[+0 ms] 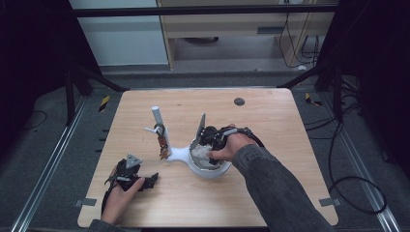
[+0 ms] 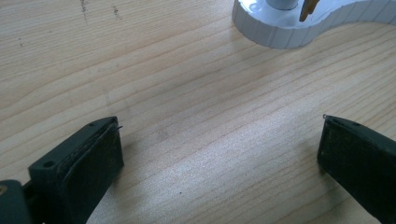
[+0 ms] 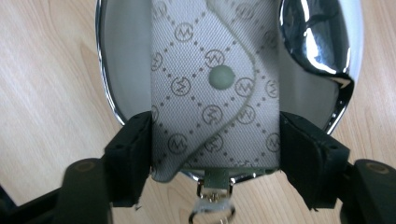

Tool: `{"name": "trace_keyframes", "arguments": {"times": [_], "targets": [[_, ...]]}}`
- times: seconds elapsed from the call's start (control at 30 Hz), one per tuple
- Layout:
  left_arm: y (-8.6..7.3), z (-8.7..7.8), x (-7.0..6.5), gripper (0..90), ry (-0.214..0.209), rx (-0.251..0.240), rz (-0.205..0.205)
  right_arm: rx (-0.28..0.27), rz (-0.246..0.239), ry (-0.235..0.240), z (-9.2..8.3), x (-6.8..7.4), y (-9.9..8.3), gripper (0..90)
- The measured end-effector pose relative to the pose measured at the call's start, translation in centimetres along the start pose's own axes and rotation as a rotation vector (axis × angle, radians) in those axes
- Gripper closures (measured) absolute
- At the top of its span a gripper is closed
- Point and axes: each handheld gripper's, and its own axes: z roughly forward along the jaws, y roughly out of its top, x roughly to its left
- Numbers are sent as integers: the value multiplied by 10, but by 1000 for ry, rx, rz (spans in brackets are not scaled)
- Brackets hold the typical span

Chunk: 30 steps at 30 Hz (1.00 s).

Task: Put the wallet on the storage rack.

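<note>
A grey fabric pouch (image 3: 210, 93) with a ringed-letter pattern and a snap button lies in the chrome dish (image 3: 317, 42) of a white stand (image 1: 180, 153). My right gripper (image 3: 215, 154) points down over the dish (image 1: 215, 171), and the pouch lies flat between its jaws with its side edges right at the pads. The pouch looks loose rather than squeezed. A metal clasp (image 3: 212, 205) hangs from its near end. My left gripper (image 1: 151, 180) rests low at the table's front left, open, with bare wood between its jaws (image 2: 219, 154).
The stand's white post (image 1: 158, 118) rises left of the dish, with small brown trinkets (image 1: 163, 142) hanging from its arm. Its ribbed base (image 2: 280, 28) lies ahead of my left gripper. A dark round mark (image 1: 239, 101) sits near the table's far edge.
</note>
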Motion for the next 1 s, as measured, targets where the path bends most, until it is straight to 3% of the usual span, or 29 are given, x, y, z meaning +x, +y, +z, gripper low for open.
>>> {"name": "trace_keyframes", "arguments": {"times": [0.13, 1.0], "targets": [[0, 0, 0, 0, -1, 2, 3, -28, 30, 11, -1, 1, -1, 207], [0, 0, 0, 0, -1, 2, 3, -68, 42, 10, -9, 3, -7, 181]]}}
